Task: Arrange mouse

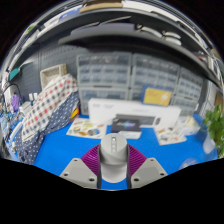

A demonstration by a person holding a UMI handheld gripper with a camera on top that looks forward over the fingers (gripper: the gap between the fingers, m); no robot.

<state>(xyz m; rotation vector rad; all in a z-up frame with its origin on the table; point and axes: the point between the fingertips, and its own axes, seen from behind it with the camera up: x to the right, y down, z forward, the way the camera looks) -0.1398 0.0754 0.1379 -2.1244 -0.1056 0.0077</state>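
The gripper (114, 172) clamps a grey-and-white plastic computer mouse (114, 150) between its purple pads. Beyond the mouse stands a white boxy printer (132, 112) — on a blue table mat (60, 148).

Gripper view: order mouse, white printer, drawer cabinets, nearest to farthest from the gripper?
1. Mouse: between the fingers of the gripper, pads at its sides.
2. White printer: beyond the fingers, on the blue table.
3. Drawer cabinets: behind the printer.
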